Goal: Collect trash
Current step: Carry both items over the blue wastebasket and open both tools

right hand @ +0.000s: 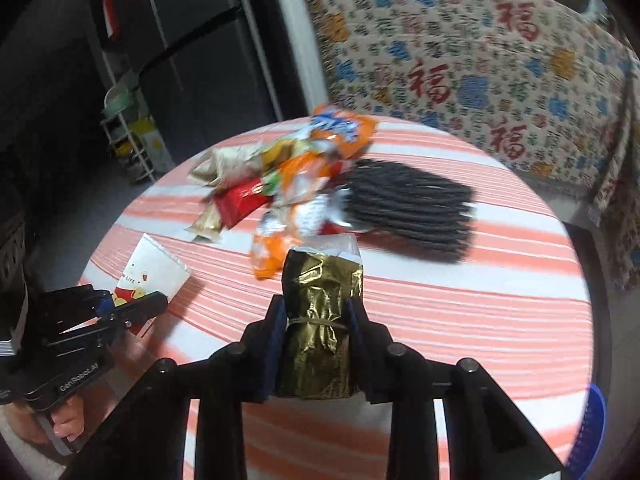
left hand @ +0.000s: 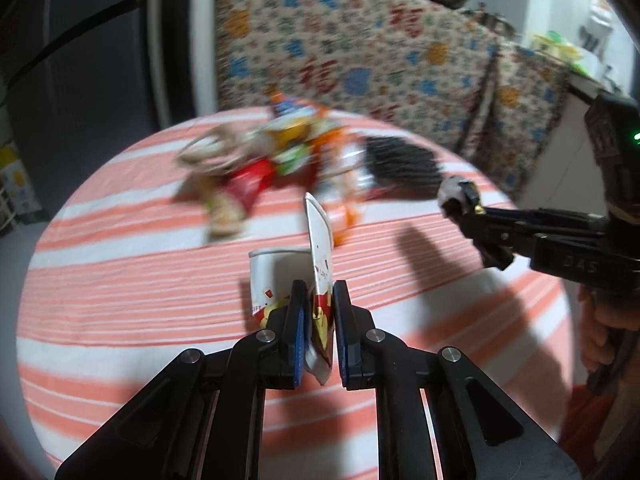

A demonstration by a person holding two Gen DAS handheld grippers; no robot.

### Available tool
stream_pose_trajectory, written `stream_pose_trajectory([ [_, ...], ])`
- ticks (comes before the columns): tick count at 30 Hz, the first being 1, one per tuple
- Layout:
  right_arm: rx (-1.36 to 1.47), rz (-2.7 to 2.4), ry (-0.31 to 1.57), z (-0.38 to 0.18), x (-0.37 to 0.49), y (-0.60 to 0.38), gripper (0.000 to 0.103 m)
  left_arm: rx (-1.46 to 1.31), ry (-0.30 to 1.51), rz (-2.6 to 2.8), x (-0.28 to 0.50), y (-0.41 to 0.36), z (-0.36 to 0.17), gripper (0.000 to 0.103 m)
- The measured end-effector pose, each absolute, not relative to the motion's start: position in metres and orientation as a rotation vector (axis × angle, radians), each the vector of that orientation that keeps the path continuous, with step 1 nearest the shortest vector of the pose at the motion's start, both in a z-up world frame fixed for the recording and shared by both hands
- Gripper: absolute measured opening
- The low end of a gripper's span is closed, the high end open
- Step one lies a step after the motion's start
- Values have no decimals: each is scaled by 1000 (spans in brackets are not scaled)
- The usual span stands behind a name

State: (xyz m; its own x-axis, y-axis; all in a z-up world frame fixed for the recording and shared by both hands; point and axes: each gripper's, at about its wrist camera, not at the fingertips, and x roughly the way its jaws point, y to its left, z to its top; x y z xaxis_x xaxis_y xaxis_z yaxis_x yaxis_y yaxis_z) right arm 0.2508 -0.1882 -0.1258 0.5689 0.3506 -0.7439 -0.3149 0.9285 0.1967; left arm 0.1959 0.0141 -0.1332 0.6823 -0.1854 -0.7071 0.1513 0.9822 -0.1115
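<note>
Between the left gripper [left hand: 316,300] jaws, lower centre of left wrist view: paper cup [left hand: 288,280], white w/ red-yellow print, pinched flat by one wall. Jaws nearly fully closed on it, rim sticks up past the tips. In right wrist view the same cup [right hand: 154,270] sits lower left, clamped in that gripper [right hand: 132,306].

Right gripper [right hand: 316,320] jaws, centre-bottom of right view: partly closed on a gold foil bag [right hand: 320,320], crumpled, band round its middle, clear strip at the top. Pads press both sides, so it's held. No earlier frame, so won't comment on jaw motion.

Outward: trash pile [right hand: 288,176] upper centre on the striped desk [right hand: 460,320] — orange snack wrappers, red pack, beige foil bits. Black ribbed item [right hand: 408,208] just right of the pile, touching it; can't tell what it is. Blue object [right hand: 588,424] at desk edge, lower right, likely a brush or comb. Patterned cloth [right hand: 480,72] behind the desk, upper right. No bin visible in either view.

Risks, imo:
- cup held by a thin crushed wall → could slip or tear if swung fast.
- foil bag is slick + springy → may squirm out of a partial grip.
- both frames blurred, so tips' clearance over the pile is hard to judge; a low pass could scatter wrappers off the desk edge.
</note>
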Motion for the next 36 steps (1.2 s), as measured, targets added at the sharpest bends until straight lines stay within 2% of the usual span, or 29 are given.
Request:
stream_pose_trajectory([
  [11,188,98,851,-108,198,-361,31,18,771,-509,193,-158,-98,11],
  [21,335,-185,877,-125,136,-510,31,54,835,-747,205,-312,-114,11],
  [29,391,-259,869,-135,122,-561,32,83,880,-805,216,-388,-143,11],
  [36,422,-279,895,-154,124,-592,32,94,906,-815,227,-418,-167,12],
])
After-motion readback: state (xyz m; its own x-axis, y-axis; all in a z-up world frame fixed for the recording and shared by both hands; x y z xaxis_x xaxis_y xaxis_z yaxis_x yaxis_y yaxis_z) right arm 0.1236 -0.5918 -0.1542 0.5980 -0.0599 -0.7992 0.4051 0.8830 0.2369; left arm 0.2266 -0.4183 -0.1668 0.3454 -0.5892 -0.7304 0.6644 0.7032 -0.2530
